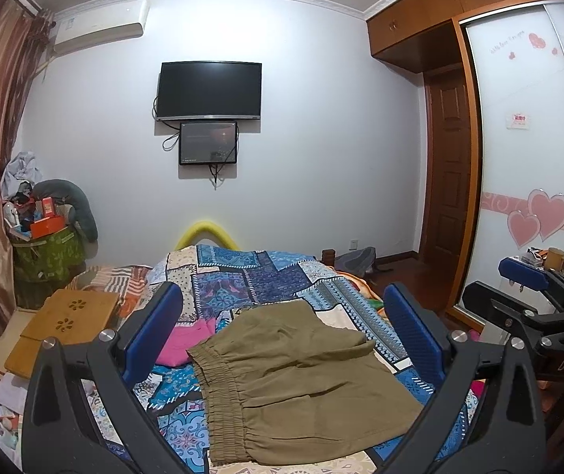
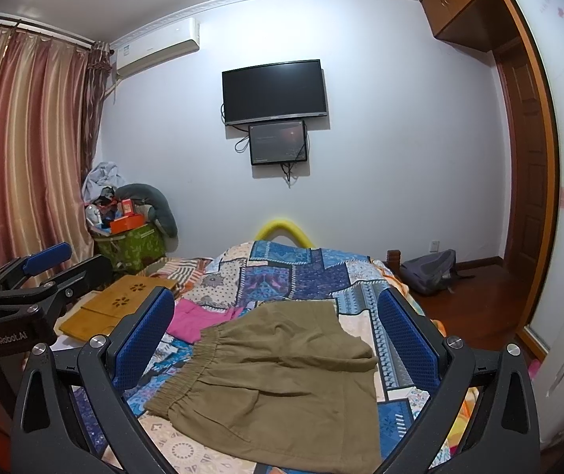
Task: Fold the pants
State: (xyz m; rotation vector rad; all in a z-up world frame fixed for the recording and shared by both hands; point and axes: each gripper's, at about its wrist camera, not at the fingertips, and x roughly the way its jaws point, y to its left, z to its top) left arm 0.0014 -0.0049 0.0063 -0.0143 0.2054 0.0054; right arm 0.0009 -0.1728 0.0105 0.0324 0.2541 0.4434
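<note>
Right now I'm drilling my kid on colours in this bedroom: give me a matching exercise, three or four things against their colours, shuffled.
Things:
1. pants
2. small garment beside the pants
3. curved tube at the bed's far end
4. gripper pads

Colours:
A. yellow
B. blue
C. olive-brown
D. pink

Pairs: 1-C, 2-D, 3-A, 4-B

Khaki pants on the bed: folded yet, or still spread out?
Partly folded, it seems. The khaki pants lie flat on the patchwork quilt, elastic waistband to the left, one layer doubled over the other. Neither gripper holds them.
</note>
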